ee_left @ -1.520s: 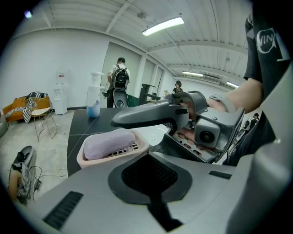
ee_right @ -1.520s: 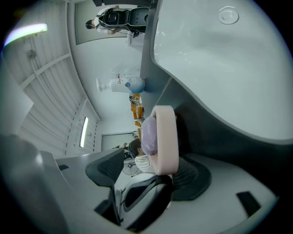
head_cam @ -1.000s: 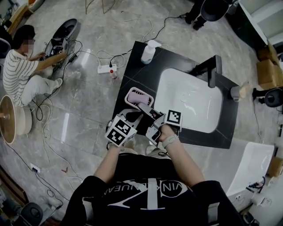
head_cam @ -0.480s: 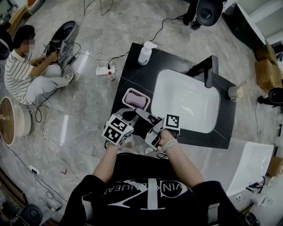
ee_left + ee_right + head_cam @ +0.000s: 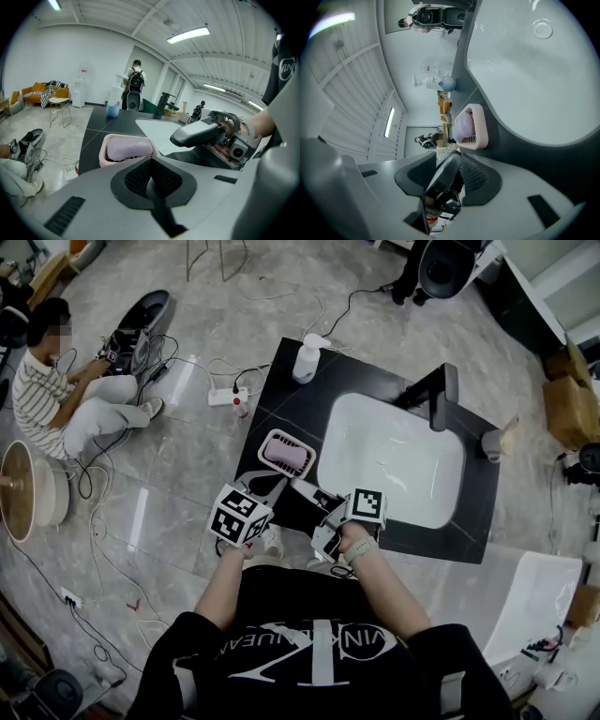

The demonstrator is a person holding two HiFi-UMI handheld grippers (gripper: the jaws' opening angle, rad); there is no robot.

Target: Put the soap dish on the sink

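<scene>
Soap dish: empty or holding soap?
Holding soap: a lilac bar lies inside the pink soap dish, upright on the dark counter.

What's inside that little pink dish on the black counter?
A pale purple bar of soap lies in the pink soap dish, filling most of it. A few drain slots show beside the bar; the floor under the soap is covered.

The left forearm (image 5: 217, 587) and right forearm (image 5: 386, 582) reach forward from the chest, hands close together. The left gripper (image 5: 265, 487) points down and away, its fingers (image 5: 136, 177) pressed together, empty. The right gripper (image 5: 302, 491), just beside it, angles leftward. Its fingers (image 5: 476, 176) have just been closing and stand partly apart, gripping nothing.
</scene>
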